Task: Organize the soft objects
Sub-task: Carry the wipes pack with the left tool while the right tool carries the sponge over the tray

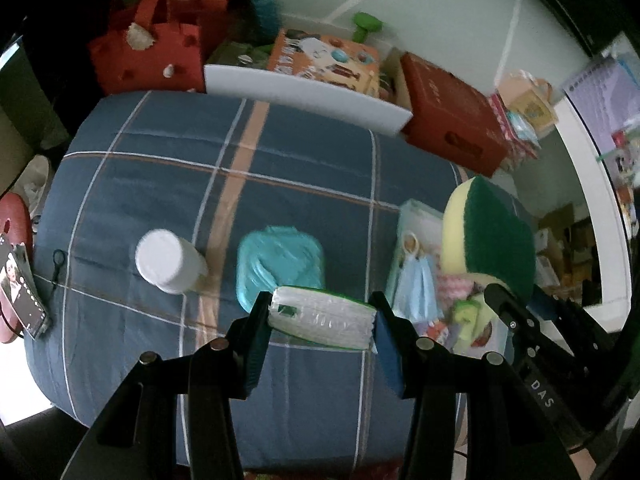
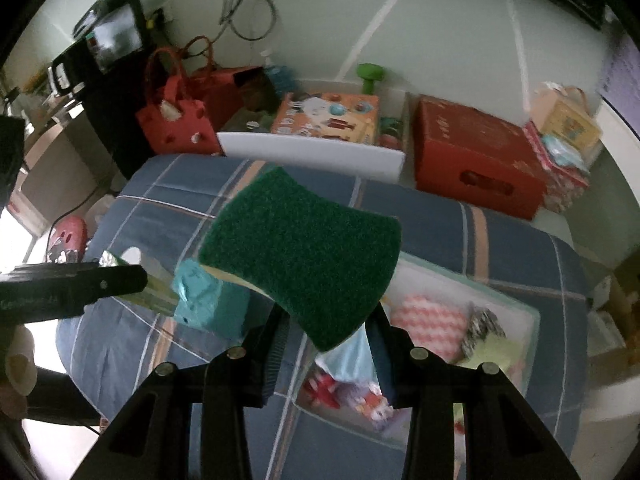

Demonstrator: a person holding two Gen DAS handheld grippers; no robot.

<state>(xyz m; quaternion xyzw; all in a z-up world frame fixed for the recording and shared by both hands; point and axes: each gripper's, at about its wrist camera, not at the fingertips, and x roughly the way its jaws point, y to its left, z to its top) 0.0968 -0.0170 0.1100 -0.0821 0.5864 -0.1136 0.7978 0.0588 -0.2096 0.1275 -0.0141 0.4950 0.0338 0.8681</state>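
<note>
Green-topped yellow foam sponge (image 2: 304, 256) sits pinched between the two fingers of your right gripper (image 2: 328, 332), lifted above a blue plaid quilt (image 1: 168, 152). Your left gripper (image 1: 322, 318) is clamped on a flat plastic-wrapped pack of white tissues with a green edge (image 1: 322, 316), held off the quilt. In the left wrist view, a crumpled teal cloth bundle (image 1: 278, 262) lies on the quilt just beyond the pack at 12 o'clock, and a white cylindrical roll (image 1: 168, 262) stands at 10 o'clock. At 3 o'clock a pale shallow tray (image 2: 536, 320) holds a pink-and-white zigzag cloth (image 2: 432, 316) and other soft items, blurred.
</note>
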